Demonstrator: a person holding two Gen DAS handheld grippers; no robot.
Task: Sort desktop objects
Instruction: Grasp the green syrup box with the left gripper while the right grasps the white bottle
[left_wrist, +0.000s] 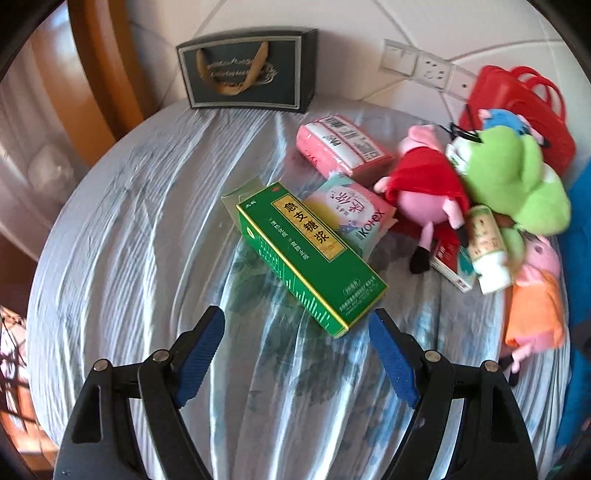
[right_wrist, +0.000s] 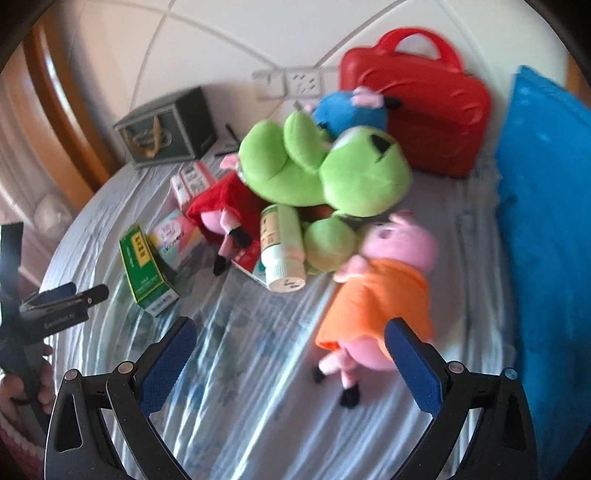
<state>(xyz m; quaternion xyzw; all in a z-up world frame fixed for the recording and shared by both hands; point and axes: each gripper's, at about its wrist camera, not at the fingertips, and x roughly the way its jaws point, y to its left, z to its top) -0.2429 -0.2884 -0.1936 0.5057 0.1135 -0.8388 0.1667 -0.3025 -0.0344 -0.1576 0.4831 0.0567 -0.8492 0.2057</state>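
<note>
Both my grippers point steeply down. Left gripper (left_wrist: 297, 332): jaws apart, nothing between the blue pads (left_wrist: 201, 356). Right gripper (right_wrist: 290, 341): jaws wide apart, empty, pads (right_wrist: 168, 363) bare. In the right wrist view, my left hand (right_wrist: 22, 387) shows at the frame's edge, fingers wrapped round its handle.

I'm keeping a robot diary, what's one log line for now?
left gripper: open, empty | right gripper: open, empty | green box: untouched

Box (left_wrist: 308, 254) lies left of toy pile (left_wrist: 480, 184).
</note>
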